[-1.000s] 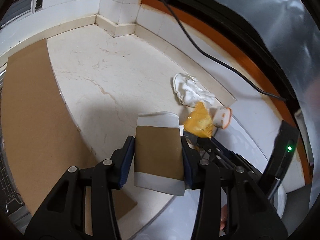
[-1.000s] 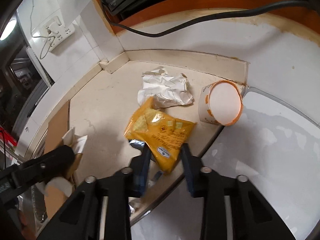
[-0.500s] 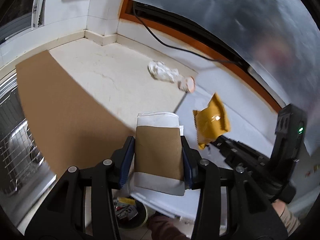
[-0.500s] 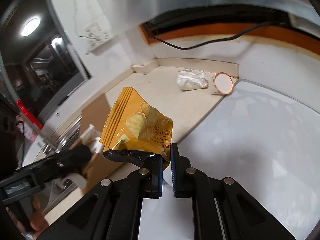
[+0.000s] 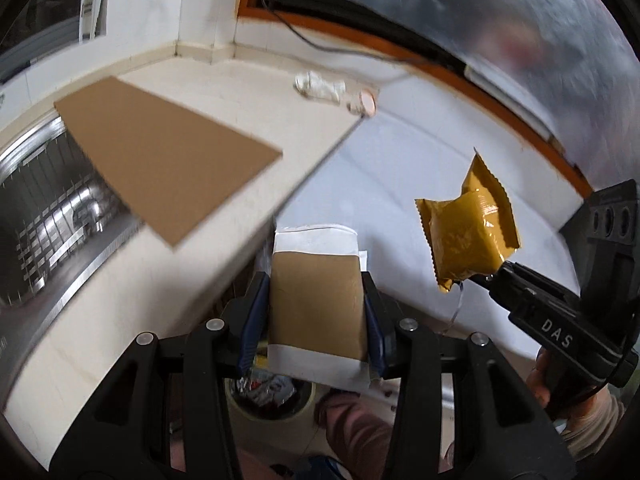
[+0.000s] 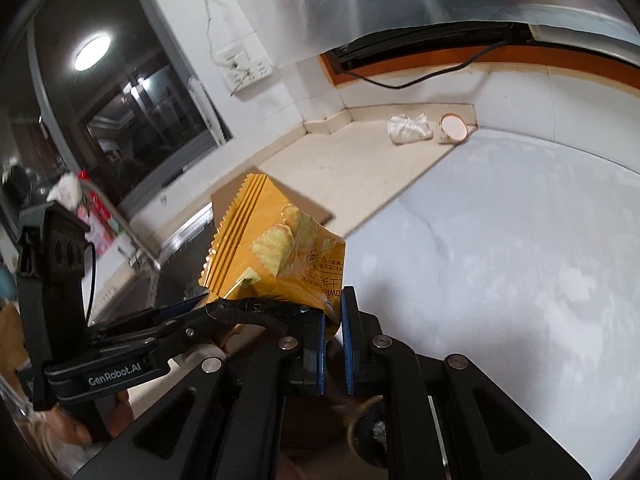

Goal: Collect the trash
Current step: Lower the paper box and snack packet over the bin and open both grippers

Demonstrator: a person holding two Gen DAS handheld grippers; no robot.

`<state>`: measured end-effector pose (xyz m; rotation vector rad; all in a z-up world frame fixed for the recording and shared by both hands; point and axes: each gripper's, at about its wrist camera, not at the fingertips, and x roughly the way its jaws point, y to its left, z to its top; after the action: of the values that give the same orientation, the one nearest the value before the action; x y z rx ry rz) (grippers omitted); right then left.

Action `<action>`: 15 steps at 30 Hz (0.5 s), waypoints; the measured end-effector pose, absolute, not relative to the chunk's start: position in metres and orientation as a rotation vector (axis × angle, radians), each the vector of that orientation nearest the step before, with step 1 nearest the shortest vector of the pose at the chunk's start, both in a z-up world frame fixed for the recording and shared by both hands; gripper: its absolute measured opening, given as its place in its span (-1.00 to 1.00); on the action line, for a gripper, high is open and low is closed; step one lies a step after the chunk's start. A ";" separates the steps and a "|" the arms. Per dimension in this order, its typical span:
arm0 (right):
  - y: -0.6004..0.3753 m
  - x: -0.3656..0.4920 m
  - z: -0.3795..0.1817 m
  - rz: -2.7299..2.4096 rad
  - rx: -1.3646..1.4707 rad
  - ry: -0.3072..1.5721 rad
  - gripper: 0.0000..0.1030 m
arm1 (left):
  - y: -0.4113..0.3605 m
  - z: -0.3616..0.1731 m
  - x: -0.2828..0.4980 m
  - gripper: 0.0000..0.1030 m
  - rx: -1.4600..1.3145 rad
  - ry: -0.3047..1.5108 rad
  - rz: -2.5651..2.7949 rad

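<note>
- Left wrist view: the left gripper [image 5: 317, 308] has its jaws set partway and clamped on a paper cup [image 5: 318, 296] with a brown sleeve, one pad on each side; the cup hangs past the counter edge [image 5: 224, 240], and below it a round bin [image 5: 272, 396] on the floor shows wrappers already inside; so this piece looks nearly delivered, though not yet let go
- Same view, to the right: the right gripper [image 5: 486, 276] carries a yellow snack bag [image 5: 466, 232] by one corner, clear of the white worktop [image 5: 392, 176]; it too is lifted and on its way, as I judge it
- Same view, far corner: a crumpled white paper [image 5: 320, 85] and a small orange-rimmed cup [image 5: 366, 101] lie on the counter, just beside each other; a sheet of brown cardboard [image 5: 160, 160] lies near the sink [image 5: 44, 208]; whether the cardboard counts as trash I cannot tell
- Right wrist view: the right gripper [image 6: 332, 320] is pinched almost fully together on the bag's lower edge; the yellow snack bag [image 6: 276, 252] stands up above the pads, in the air; the bin's rim [image 6: 356, 412] is just visible beneath
- Same view, far off: the crumpled white paper [image 6: 410, 129] and the small orange-rimmed cup [image 6: 453, 128] sit untouched in the corner; at least these two remain to fetch once both held pieces are dropped
</note>
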<state>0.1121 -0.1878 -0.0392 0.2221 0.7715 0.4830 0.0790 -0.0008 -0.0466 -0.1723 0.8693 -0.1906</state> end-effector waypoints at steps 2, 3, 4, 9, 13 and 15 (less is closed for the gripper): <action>-0.181 0.095 -0.051 0.495 0.190 0.798 -0.86 | -0.002 -0.058 0.068 -0.22 -0.158 0.889 -0.193; -0.179 0.086 -0.057 0.500 0.177 0.812 -0.86 | -0.004 -0.066 0.061 -0.22 -0.145 0.904 -0.196; -0.176 0.077 -0.063 0.508 0.164 0.825 -0.86 | -0.005 -0.072 0.056 -0.22 -0.136 0.916 -0.199; -0.165 0.042 -0.101 0.525 0.104 0.895 -0.86 | -0.012 -0.112 0.036 -0.22 -0.086 0.994 -0.207; -0.162 0.028 -0.150 0.499 0.059 0.988 -0.86 | -0.016 -0.151 0.030 -0.22 -0.071 1.069 -0.213; -0.165 0.026 -0.173 0.476 0.053 1.029 -0.86 | -0.019 -0.171 0.028 -0.22 -0.052 1.102 -0.207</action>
<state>0.0263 -0.1650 -0.1734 0.0534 1.0293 0.4765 0.0283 -0.0188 -0.1711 -0.0524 1.1024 -0.2070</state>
